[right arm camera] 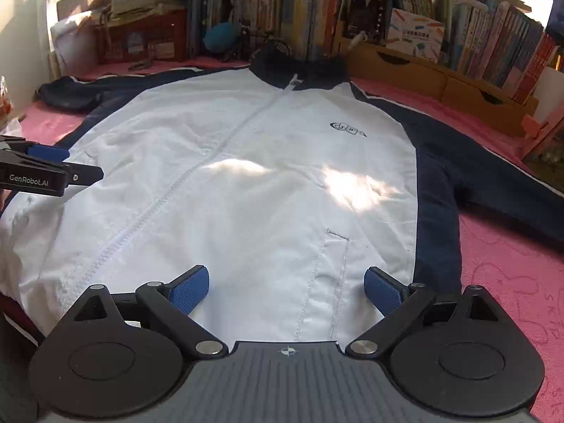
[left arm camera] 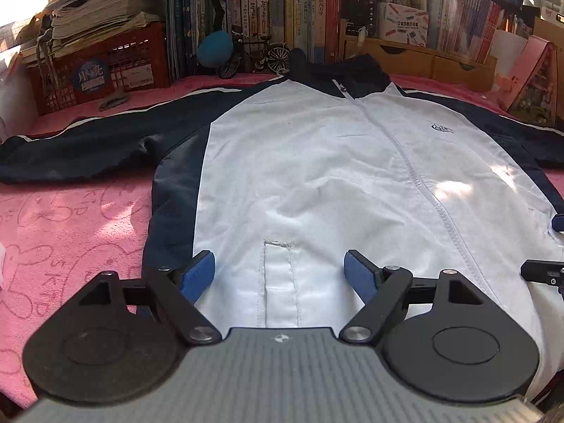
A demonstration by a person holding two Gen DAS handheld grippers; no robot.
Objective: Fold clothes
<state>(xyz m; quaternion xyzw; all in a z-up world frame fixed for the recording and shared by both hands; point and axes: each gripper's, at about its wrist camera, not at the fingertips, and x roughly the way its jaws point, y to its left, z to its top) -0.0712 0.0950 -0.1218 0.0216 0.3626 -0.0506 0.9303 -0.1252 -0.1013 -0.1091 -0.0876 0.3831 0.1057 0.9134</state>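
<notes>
A zipped jacket (left arm camera: 317,158) (right arm camera: 264,176), white in front with navy sleeves and collar, lies flat and front up on a pink cloth (left arm camera: 70,218). My left gripper (left arm camera: 280,264) hovers open over the lower left part of the white front. A pocket seam (left arm camera: 278,245) lies between its blue pads, and nothing is held. My right gripper (right arm camera: 286,278) stands open over the lower right part, beside the other pocket seam (right arm camera: 336,236). Each gripper shows at the edge of the other's view: the left gripper (right arm camera: 49,172) and the right gripper (left arm camera: 543,271).
Behind the jacket's collar stand a row of books (left arm camera: 282,17), a red crate (left arm camera: 105,67) stacked with papers, a small model bicycle (left arm camera: 257,56) and a wooden drawer box (left arm camera: 423,56). Both navy sleeves spread sideways over the pink cloth (right arm camera: 511,282).
</notes>
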